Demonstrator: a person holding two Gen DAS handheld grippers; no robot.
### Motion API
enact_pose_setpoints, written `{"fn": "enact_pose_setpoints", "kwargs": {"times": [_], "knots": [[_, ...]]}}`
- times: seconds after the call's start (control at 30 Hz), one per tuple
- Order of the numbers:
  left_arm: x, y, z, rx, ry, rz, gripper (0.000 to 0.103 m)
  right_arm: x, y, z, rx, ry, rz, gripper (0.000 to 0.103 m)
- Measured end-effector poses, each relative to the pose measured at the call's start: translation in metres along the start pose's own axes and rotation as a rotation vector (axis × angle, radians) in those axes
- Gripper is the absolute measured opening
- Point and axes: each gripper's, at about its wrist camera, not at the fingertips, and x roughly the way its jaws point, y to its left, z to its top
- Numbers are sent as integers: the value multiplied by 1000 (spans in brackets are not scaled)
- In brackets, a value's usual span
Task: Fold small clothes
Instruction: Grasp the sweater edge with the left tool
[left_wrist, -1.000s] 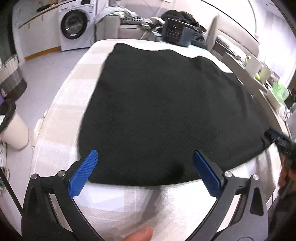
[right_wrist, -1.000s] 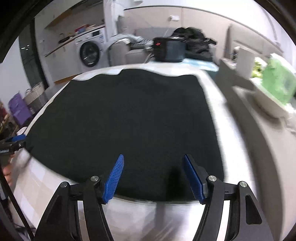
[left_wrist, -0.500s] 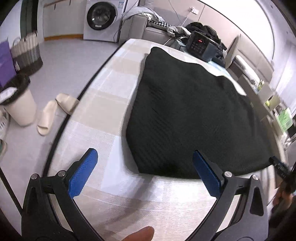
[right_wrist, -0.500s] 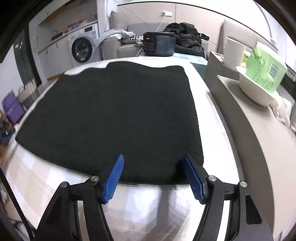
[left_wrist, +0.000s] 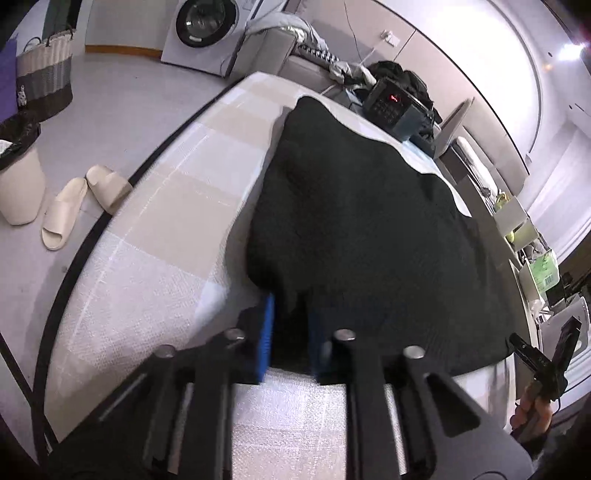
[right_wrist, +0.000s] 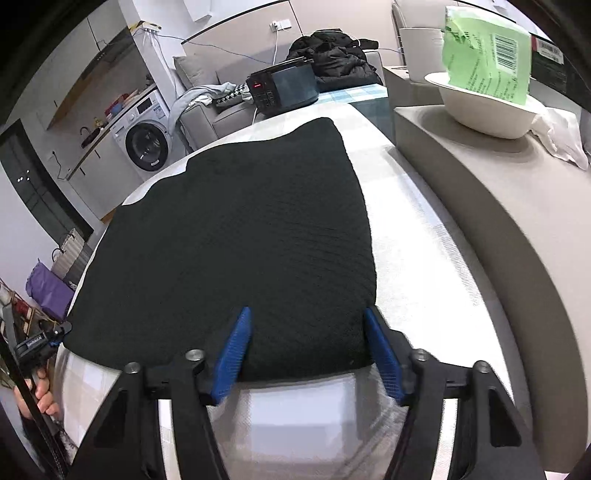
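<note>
A black knitted garment (left_wrist: 369, 221) lies spread flat on the table. My left gripper (left_wrist: 291, 332) is shut on its near left corner, and dark cloth bunches between the blue pads. In the right wrist view the same garment (right_wrist: 240, 240) reaches to my right gripper (right_wrist: 308, 350), whose jaws are closing. The near right corner lies between its blue fingertips (right_wrist: 236, 347), with a gap still showing on each side. The right gripper (left_wrist: 535, 354) shows small at the left wrist view's right edge, held by a hand.
The table wears a pale checked cover (left_wrist: 166, 221). A black appliance with a red display (left_wrist: 391, 103) stands at its far end. A grey counter (right_wrist: 498, 206) on the right carries a white bowl (right_wrist: 480, 107) holding a green packet. Slippers (left_wrist: 74, 206) lie on the floor at left.
My left gripper slid to the garment's near left corner and its jaws closed on the cloth. My right gripper shifted to the near right corner and its jaws narrowed.
</note>
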Motion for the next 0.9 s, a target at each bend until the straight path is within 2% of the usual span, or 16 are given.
{"fn": "enact_pose_setpoints", "kwargs": {"times": [0.07,0.13,0.2,0.23,0.27,0.33,0.5,0.7,0.77,0.9], "knots": [[-3,2,0,0,-6,7,6,1,3,1,-26,1,-45,32],[-3,4,-2,-6,7,38,7,1,0,0,-36,4,-53,30],[-4,5,-3,-6,23,56,12,0,-5,-1,-26,14,-66,31],[-6,4,-3,-10,28,67,24,-2,-6,-1,-21,15,-68,31],[-9,4,-4,-9,39,71,41,-4,-4,-1,-20,16,-74,35],[-17,6,-4,-16,59,33,53,-9,3,-1,-45,4,-79,43],[-36,19,-11,-93,97,-89,53,-27,23,-2,-102,-58,-66,52],[-24,17,-17,-198,146,-191,53,-29,58,-4,-143,-82,57,57],[-14,14,-17,-225,143,-167,53,-24,71,-8,-167,-71,80,57],[-8,6,-14,-265,41,-95,53,-13,92,-12,-206,-49,112,57]]}}
